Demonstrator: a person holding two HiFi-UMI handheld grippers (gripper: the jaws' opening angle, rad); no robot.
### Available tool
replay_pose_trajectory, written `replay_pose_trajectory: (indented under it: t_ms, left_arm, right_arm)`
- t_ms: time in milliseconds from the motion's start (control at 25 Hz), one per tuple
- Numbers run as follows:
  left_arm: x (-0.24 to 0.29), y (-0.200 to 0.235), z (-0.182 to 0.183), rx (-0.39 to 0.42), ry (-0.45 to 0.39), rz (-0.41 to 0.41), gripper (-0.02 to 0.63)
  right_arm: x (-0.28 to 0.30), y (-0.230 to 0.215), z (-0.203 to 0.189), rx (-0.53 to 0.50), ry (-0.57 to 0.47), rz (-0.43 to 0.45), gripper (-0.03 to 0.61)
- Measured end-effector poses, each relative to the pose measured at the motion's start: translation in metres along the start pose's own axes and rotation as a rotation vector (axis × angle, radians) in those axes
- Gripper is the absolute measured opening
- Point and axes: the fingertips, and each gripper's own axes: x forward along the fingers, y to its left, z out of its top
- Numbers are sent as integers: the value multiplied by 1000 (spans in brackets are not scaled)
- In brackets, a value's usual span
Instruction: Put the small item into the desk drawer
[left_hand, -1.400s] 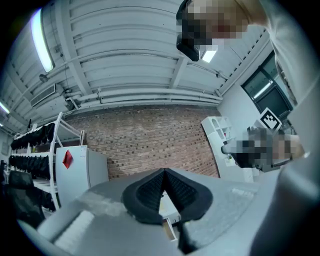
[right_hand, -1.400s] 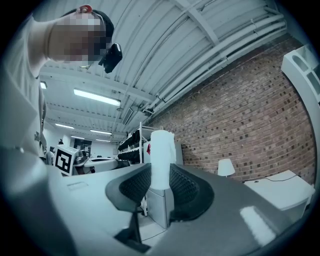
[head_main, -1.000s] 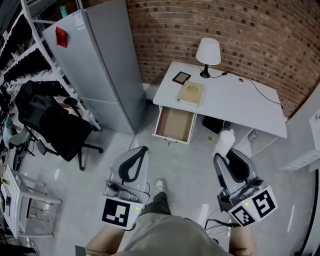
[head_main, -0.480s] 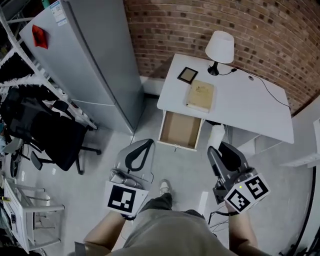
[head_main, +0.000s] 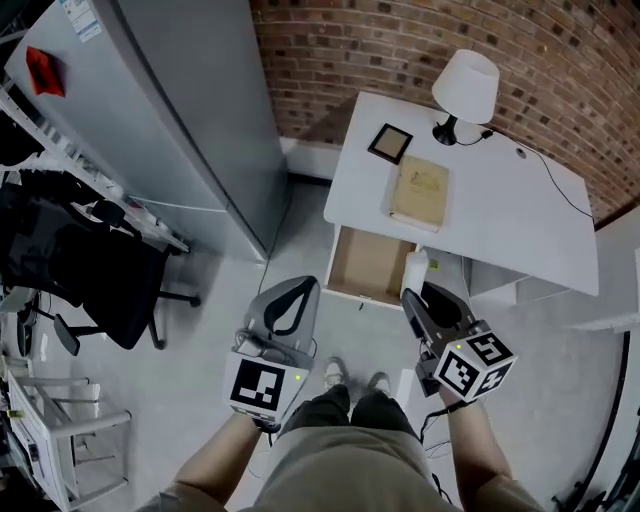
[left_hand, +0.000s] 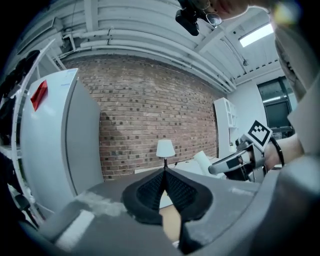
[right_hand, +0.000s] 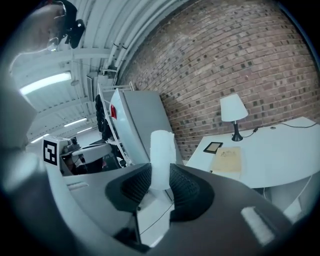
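Desk drawer (head_main: 365, 262), edge behind held white cylinder (head_main: 415, 270)

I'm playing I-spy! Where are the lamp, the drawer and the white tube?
lamp (head_main: 466, 85), head view, its shade.
drawer (head_main: 372, 262), head view, its bare bottom.
white tube (right_hand: 161, 155), right gripper view, its middle.

Desk (head_main: 500, 225) standing vs. brick wall (head_main: 360, 40), w/ lamp (head_main: 466, 85) sitting at its back edge, book (head_main: 420, 193) lying in front of lamp, small frame (head_main: 389, 143) lying left of book. Drawer (head_main: 370, 262) hanging open under desk's left front. Fridge (head_main: 170, 120) standing left of desk; office chair (head_main: 90, 265) sitting further left, in front of fridge. L gripper (head_main: 298, 292) hovering near drawer's front-left corner. R gripper (head_main: 422, 300) hovering by drawer's right side, w/ small item (head_main: 414, 270) sitting betw. its jaws.
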Motion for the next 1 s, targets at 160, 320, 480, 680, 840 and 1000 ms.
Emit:
replay_pose_trajectory:
  t_ms: [160,320,480,680,840,1000]
  left_arm:
    - [29,15,-33,-22,41,5,2]
    - [63,27,-72,-14,94,6,2]
    - [89,36,-119,-83,155,-5,2]
    - [120,36,-175,-101,230,2,2]
    - [147,34,-223,-109,289,2,2]
    - [170,35,-278,-137,358,12,2]
  right_arm:
    - [42,-25,-30,31,60,0,120]
    - [80,-46,-61,75,120,12,120]
    - [117,-73,-102,86,200,-1,121]
    - [155,-122,-163,84,305,-49,121]
    - [179,-157,-211,89,378,-74,121]
    - [202,-186,-254,79,439,-98,121]
